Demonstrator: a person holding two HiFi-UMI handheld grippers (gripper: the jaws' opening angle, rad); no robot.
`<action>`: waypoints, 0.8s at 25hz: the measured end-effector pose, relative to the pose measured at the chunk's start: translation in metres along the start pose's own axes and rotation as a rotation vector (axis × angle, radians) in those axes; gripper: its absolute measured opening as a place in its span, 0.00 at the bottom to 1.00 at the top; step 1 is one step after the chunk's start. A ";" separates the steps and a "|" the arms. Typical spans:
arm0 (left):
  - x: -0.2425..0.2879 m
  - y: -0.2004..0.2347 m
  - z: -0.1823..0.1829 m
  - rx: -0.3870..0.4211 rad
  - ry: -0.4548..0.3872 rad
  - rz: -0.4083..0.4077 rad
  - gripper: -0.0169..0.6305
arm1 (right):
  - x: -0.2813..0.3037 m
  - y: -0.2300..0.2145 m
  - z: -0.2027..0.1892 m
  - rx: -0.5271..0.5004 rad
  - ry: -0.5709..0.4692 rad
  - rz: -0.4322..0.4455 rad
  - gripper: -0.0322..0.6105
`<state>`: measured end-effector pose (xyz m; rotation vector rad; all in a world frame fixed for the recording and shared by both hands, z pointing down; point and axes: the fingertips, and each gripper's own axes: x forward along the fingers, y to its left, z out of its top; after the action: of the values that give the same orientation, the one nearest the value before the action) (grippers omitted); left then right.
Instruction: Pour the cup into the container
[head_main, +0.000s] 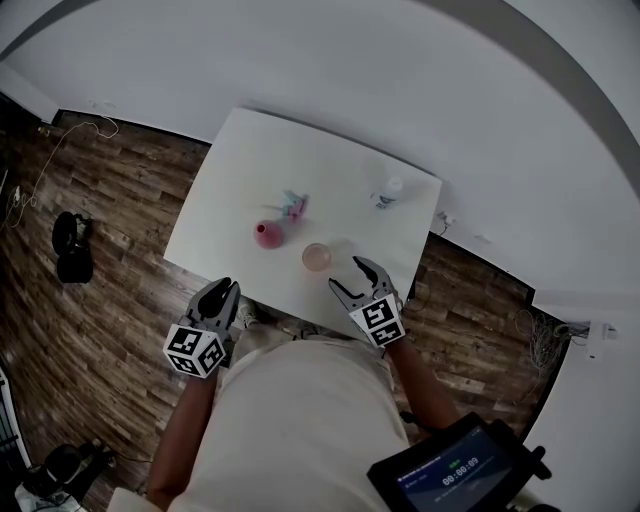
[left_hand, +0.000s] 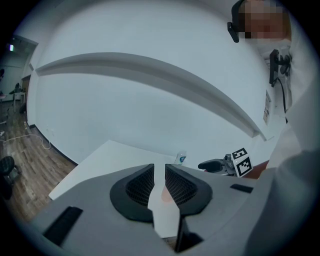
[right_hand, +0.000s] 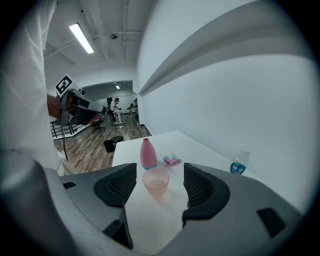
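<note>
Step now: reaching for the cup (right_hand: 156, 181), not grabbed yet. The pinkish cup stands on the worktop (head_main: 240, 150) near the front edge. A pink bottle (head_main: 267, 234) stands just beside it, a bit further in & toward the left edge; prob the container. R gripper (head_main: 347, 273) hangs at the front edge, fingers wide apart, cup straight ahead, not touched. L gripper (head_main: 224, 290) is off the front edge, fingers almost together, nothing in them. Next: R gripper goes fwd till its fingers sit each side of the cup, squeezes softly, lifts w/o tipping. Bottle neck looks small, so pour slow.
</note>
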<state>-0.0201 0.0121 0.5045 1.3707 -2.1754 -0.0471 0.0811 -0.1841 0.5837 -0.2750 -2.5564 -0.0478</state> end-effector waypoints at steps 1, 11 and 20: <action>0.000 0.001 0.000 0.000 0.002 0.001 0.12 | 0.001 0.000 -0.002 0.000 0.005 0.002 0.48; -0.001 0.003 -0.004 -0.004 0.013 0.011 0.12 | 0.010 0.000 -0.021 -0.008 0.044 0.018 0.48; -0.001 0.003 -0.008 -0.008 0.023 0.020 0.12 | 0.020 -0.001 -0.035 -0.029 0.073 0.038 0.48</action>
<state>-0.0186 0.0169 0.5118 1.3386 -2.1677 -0.0320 0.0832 -0.1843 0.6235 -0.3269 -2.4788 -0.0793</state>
